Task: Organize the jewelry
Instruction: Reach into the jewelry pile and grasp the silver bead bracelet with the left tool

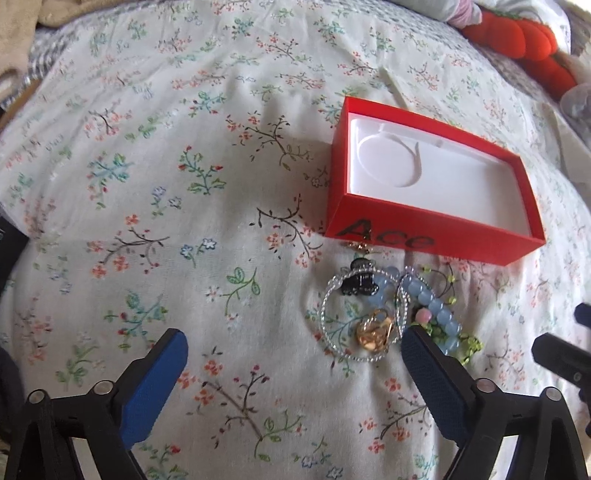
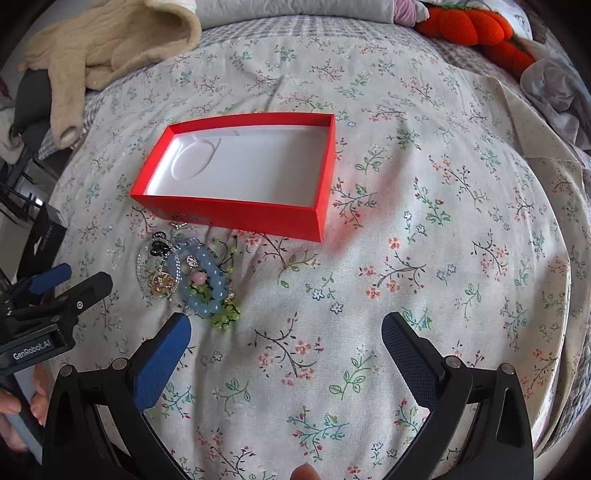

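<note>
Two hand-held grippers hang over a bed covered with a flowered sheet. The left hand-held gripper has its blue-padded fingers set wide apart with nothing between them; its right-side finger tip lies just at the near edge of the jewelry pile. The right hand-held gripper also stands with its fingers spread, only bare sheet between them, and the pile sits just beyond its left-side finger.

The jewelry lies in a small tangled heap on the sheet, just in front of the near wall of the red box, not inside it. In the heap are a pale blue bead bracelet, a clear beaded ring-shaped bracelet, a gold charm, a small black clip, a pink bead and some green beads.

The box is open, lined in white, with a round recess at one end and black lettering on its near side. It holds nothing.

At the head of the bed lie a beige garment and an orange plush toy. Fingers grip the left tool's handle at the lower left of the right wrist view.
</note>
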`<state>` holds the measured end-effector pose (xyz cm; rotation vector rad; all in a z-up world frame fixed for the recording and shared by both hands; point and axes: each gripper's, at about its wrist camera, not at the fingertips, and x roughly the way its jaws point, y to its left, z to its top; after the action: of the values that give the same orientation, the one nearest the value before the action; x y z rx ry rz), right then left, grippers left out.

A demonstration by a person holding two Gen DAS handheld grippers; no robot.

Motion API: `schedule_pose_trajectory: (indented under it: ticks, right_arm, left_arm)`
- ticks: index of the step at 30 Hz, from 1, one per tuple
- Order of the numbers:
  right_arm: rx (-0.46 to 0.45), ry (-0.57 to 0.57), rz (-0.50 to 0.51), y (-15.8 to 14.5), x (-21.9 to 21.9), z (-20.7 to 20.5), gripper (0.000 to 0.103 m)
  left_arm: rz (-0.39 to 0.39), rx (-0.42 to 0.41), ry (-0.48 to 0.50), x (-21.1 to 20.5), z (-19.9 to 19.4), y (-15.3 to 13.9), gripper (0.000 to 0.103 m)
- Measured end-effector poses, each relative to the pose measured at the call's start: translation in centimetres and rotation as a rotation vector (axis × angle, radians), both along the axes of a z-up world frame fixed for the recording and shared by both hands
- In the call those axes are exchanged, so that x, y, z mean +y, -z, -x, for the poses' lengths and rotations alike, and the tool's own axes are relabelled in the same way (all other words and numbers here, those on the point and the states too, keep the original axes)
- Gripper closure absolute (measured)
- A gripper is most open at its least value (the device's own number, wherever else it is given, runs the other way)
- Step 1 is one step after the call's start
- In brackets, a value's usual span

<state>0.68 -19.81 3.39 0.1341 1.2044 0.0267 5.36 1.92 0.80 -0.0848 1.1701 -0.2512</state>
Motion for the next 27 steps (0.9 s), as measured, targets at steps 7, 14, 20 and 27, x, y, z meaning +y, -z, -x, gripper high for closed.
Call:
schedule_pose_trajectory:
  ticks: [7,14,20,27]
  right_arm:
    - [0.061,-0.013,-0.149,1.6,0.0,-1.7,0.027]
    - [0.087,-0.035,-0.254,2.9,0.9,-3.1,0.062]
    - [0.107,-0.084,-0.263,3.8,2.9,-4.0,0.077]
    - [0.133,-0.081,-0.224,5.3,3.4,-4.7,0.087]
  left_arm:
    - [0.13,0.084,0.024,0.3,-1.7,2.6,0.044]
    - [0.135,0.107,0.043,-0.4,-2.7,3.7,0.067]
    - [0.149,0.12,0.05,-0.5,-3.5,4.0,0.087]
    - [0.144,0.123,0.063,-1.1,-3.5,4.3,0.101]
